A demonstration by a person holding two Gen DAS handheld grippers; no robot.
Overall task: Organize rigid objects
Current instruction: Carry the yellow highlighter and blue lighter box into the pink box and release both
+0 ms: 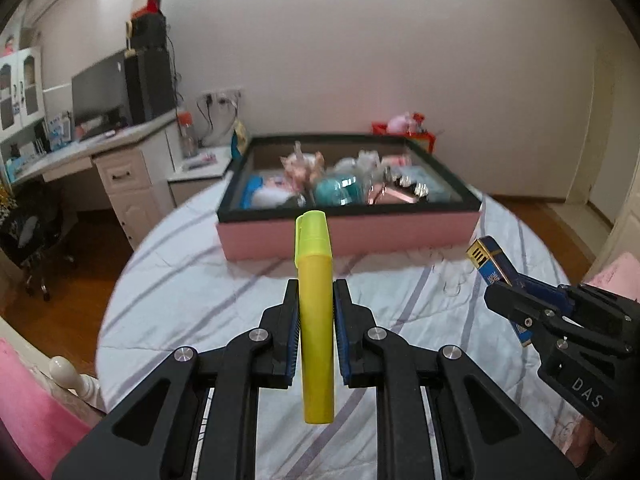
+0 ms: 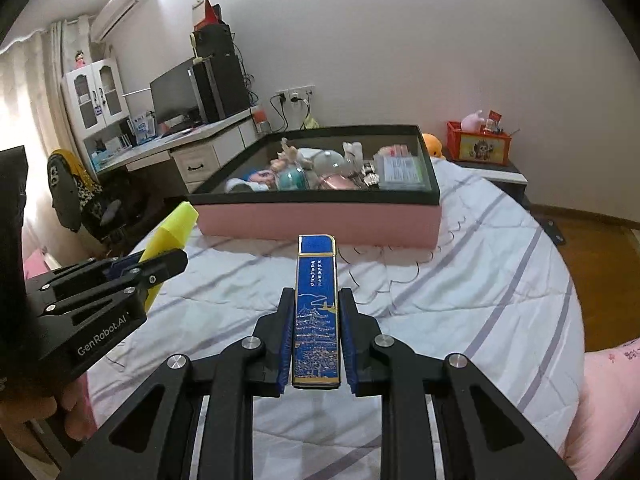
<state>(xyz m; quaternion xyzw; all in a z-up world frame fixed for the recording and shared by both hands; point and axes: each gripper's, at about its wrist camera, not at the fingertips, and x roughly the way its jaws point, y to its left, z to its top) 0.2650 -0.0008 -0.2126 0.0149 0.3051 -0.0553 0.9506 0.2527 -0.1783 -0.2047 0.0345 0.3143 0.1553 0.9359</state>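
1. A yellow highlighter [image 1: 316, 320] is clamped between the blue pads of the left tongs [image 1: 316, 308], its capped end pointing away towards the far side and its rear end hanging below the pads.
2. A slim blue box with gold edging [image 2: 316, 312], printed with a pagoda drawing, is gripped lengthwise by the right tongs [image 2: 316, 320], the pads pressed against its two long sides.
3. Both items are held in the air above a bed [image 1: 400, 312] covered with a white quilt crossed by grey-purple stripes.
4. In the left wrist view the right tongs are seen at the right edge with the blue box sticking out to the upper left; in the right wrist view the left tongs are seen at the left edge with the highlighter sticking out to the upper right.
5. Further off on the bed a shallow pink box with a black rim [image 2: 320, 220] is placed; it is filled with small mixed items, among them a teal round object [image 2: 292, 179] and a clear plastic case [image 2: 400, 170].
6. To the far left a white bench [image 2: 180, 142] carrying a dark monitor [image 2: 174, 94] is seen.
7. To the far right a red crate [image 2: 478, 146] is set on a low stand by the wall.
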